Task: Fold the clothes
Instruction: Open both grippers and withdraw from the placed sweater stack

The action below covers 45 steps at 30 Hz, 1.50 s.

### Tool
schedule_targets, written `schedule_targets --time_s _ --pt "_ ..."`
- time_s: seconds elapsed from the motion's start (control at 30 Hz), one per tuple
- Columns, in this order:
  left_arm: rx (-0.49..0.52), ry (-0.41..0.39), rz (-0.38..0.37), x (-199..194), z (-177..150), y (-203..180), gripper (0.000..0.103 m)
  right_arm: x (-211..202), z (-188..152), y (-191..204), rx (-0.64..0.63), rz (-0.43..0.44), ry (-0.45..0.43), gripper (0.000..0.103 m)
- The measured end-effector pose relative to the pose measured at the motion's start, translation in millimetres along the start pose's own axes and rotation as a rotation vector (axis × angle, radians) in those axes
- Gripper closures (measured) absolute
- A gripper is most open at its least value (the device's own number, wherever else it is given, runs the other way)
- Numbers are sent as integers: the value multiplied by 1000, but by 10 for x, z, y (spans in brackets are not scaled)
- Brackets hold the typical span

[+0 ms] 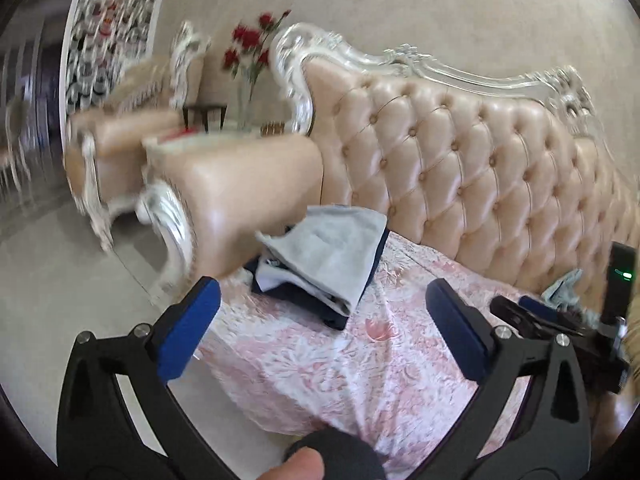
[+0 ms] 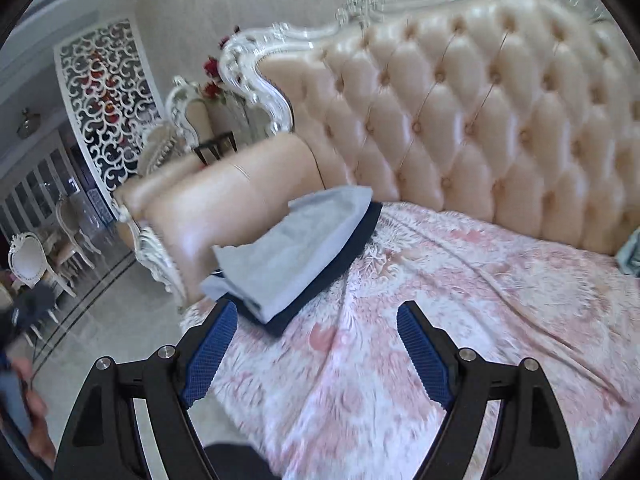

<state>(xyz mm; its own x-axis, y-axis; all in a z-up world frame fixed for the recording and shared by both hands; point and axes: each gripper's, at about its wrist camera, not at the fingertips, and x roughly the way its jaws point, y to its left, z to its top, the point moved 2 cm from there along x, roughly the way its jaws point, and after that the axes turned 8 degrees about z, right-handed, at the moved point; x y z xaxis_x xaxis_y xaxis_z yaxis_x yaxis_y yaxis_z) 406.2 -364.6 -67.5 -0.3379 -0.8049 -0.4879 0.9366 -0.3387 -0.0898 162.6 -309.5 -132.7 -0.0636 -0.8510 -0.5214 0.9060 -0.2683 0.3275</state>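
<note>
Against the sofa armrest [image 1: 248, 184], folded grey-and-navy clothes [image 1: 324, 256] lie stacked; left hand-held gripper [image 1: 320, 328] and right hand-held gripper [image 2: 316, 348] both gape empty; pile looks done, crumpled garment [image 1: 564, 286] awaits

You have a tufted beige leather sofa [image 1: 460, 152] whose seat is spread with a pink-and-white floral cover [image 1: 320, 360]. On the cover, near the padded armrest [image 1: 240, 184], lies a folded stack of light grey and navy clothes [image 1: 320, 264]. A crumpled pale blue-green cloth [image 1: 564, 284] sits by the backrest, well apart from the stack.
</note>
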Motion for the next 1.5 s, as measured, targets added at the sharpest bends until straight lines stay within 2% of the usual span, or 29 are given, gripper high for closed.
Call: schedule_targets --time_s 0.1,0.2,0.4,0.7,0.87,0.97,1.07,1.23,1.5 --pt "24 -30 20 -211 72 -54 0 -312 -74 155 -30 -1 -20 20" --pt "46 -28 38 -265 80 -99 0 -412 -65 301 -72 -7 -14 20" --pt "38 22 18 -139 125 -98 0 -362 5 455 -82 52 -9 20" --pt "26 88 -6 31 191 -99 0 -137 -6 612 -122 125 47 20" --pt "22 109 -7 87 222 -102 0 -106 43 676 -136 151 38 20" --pt "22 113 -5 105 241 -92 0 -97 79 691 -152 138 29 20" --pt "29 106 -32 85 241 -94 0 -109 108 642 -127 138 15 20" --pt "50 102 -24 100 239 -120 0 -116 162 593 -98 147 8 20" --pt "72 136 -24 184 191 -193 0 -140 283 607 -91 136 1 20"
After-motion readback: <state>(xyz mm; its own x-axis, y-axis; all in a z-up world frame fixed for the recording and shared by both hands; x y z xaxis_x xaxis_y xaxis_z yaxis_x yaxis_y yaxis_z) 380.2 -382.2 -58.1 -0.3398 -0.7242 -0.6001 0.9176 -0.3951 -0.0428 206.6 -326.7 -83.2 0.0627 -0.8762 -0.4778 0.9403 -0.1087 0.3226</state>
